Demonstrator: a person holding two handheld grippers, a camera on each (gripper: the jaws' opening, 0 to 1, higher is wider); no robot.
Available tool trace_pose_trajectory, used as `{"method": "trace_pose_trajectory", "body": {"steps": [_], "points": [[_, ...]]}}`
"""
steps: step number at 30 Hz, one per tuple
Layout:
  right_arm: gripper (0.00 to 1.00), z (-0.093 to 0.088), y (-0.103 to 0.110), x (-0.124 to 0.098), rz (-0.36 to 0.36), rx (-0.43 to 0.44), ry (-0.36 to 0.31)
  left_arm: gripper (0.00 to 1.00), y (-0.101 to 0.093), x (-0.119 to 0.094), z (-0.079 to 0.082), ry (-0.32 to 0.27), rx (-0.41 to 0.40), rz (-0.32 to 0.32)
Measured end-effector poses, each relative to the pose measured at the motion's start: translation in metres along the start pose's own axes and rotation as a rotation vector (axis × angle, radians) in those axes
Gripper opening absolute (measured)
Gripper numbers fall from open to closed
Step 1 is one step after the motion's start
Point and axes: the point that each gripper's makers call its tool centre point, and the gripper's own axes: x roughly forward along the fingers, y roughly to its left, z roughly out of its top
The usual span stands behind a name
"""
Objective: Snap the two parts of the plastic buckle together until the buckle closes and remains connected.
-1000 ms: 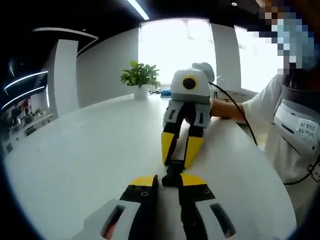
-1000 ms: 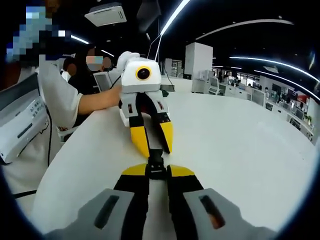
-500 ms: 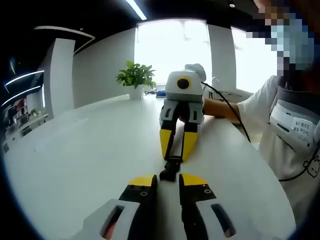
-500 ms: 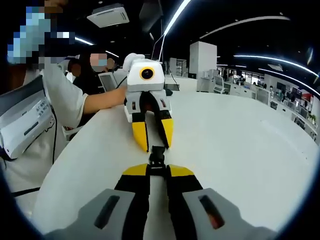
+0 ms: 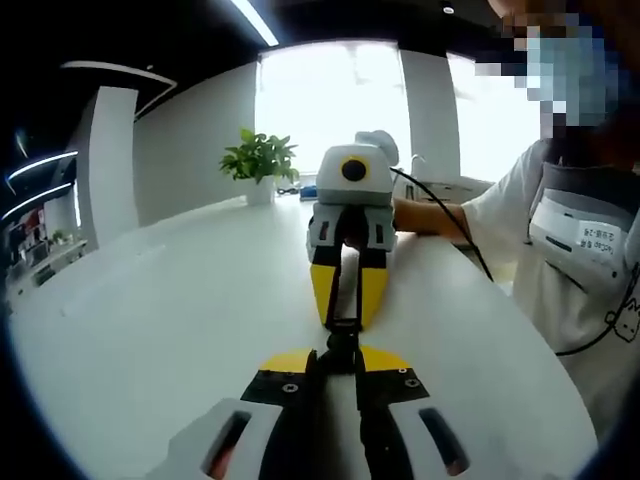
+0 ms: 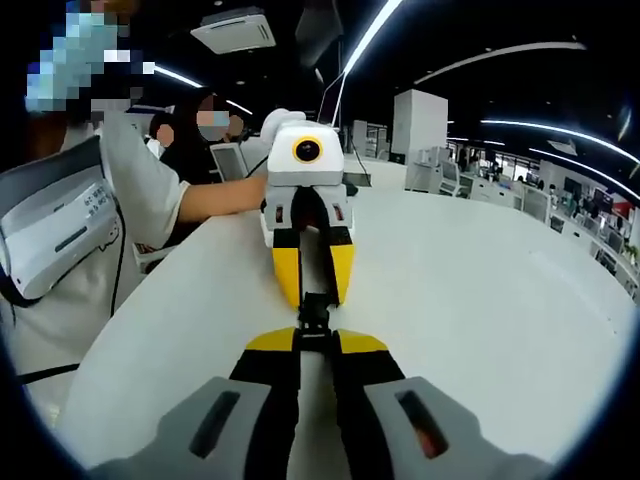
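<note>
White table (image 5: 150,330), buckle (image 5: 341,340) between tools

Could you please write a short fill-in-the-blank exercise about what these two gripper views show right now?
1. The tips of the left gripper and the right gripper are coloured ____.
2. The plastic buckle held between them is coloured ____.
3. Both grippers work above a ____ table.
4. At the table's far edge in the left gripper view stands a potted ____.

Missing words: yellow; black; white; plant
</note>
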Motion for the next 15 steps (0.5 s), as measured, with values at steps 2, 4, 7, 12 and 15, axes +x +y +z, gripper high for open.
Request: {"method": "trace_pose_trajectory", "body": {"steps": [2,4,7,12,15], "points": [[0.12,-0.0003,0.0004,-0.0011,0.001,-0.002,-0.002,0.12,0.0001,-0.0004,-0.0003,-0.001,-0.004,-0.004],[0.12,-0.0004,0.0004,-0.0014,-0.001,0.0,-0.004,0.12,0.0,-0.0005,-0.0004,0.0,-0.002,-0.002],[0.12,-0.0009,-0.001,-0.0022,-0.011,0.013,-0.002,0.11,0.0022,-0.0011,-0.0004,0.003,-0.002,0.013],[0.12,-0.0013,-0.0046,-0.002,-0.035,0.028,0.0,0.11,0.0064,-0.002,-0.0005,0.004,-0.013,0.031],[0.11,-0.0015,-0.0057,-0.0021,-0.048,0.04,0.002,0.11,0.0083,-0.0024,-0.0005,0.005,-0.015,0.039]]}}
